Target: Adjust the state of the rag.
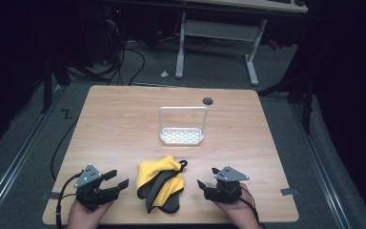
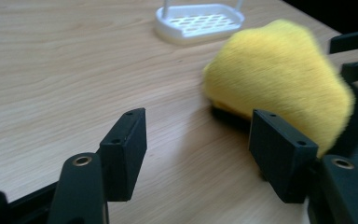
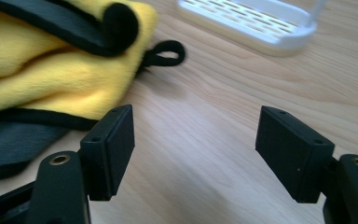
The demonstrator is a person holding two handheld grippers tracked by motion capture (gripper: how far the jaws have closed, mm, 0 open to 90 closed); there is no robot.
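A soft, fluffy yellow cloth (image 1: 161,183) with a dark edge is bunched up near the front of the wooden table (image 1: 124,119), between the left gripper (image 1: 115,181) and the right gripper (image 1: 207,179). Both are spread wide, with nothing held. The cloth probably has to be grabbed next. A white plastic rack (image 1: 182,136) is seen behind it.

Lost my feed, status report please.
Left gripper open, right gripper open, both empty. Yellow-and-grey cloth bunched between them. White rack beyond, path unobstructed.

cloth (image 1: 161,185) near the table's (image 1: 114,124) front edge at its middle, rack (image 1: 182,135) behind it toward the centre, left gripper (image 1: 115,182) left of cloth, right gripper (image 1: 208,178) right of it
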